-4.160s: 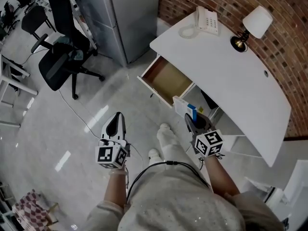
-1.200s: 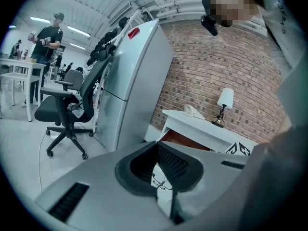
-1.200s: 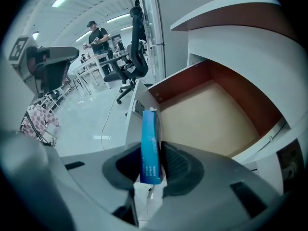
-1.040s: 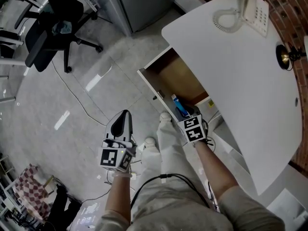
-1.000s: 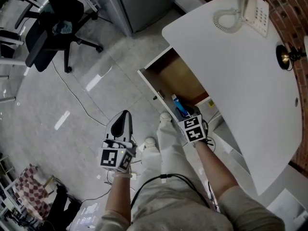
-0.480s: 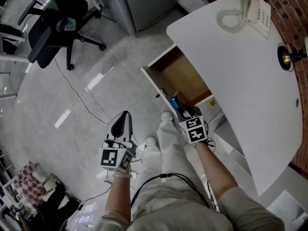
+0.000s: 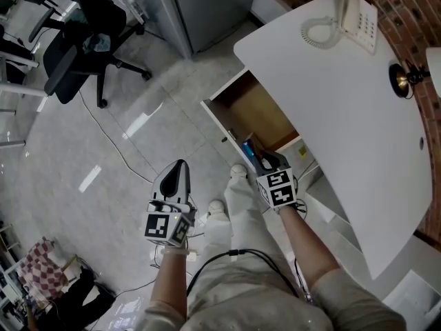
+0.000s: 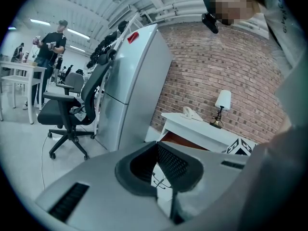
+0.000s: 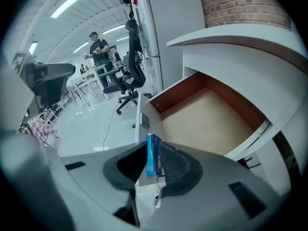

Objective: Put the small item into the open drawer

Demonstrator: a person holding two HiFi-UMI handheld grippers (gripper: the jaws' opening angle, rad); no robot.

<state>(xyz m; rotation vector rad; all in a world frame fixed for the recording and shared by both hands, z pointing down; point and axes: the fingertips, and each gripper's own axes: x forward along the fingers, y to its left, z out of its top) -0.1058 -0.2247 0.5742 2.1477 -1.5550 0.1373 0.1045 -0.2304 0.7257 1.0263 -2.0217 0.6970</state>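
my right tongs (image 9: 154,147) have just been closing and pinch the small blue box (image 9: 153,161) upright, just above the front edge of the open drawer (image 9: 207,119) under the white worktop (image 7: 344,102). my left tongs (image 8: 157,146) are pressed together, empty, over the floor (image 7: 103,150).

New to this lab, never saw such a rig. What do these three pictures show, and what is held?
No robot: a person holds a two-jaw tool in each hand. The top-down picture comes from a camera on the person's head. The other two come from cameras riding on the tools, looking along their jaws. The right gripper holds a small blue box by the front of an open drawer; its jaws have just been closing on it. The left gripper is shut and empty. On the white desk stand a telephone and a lamp.
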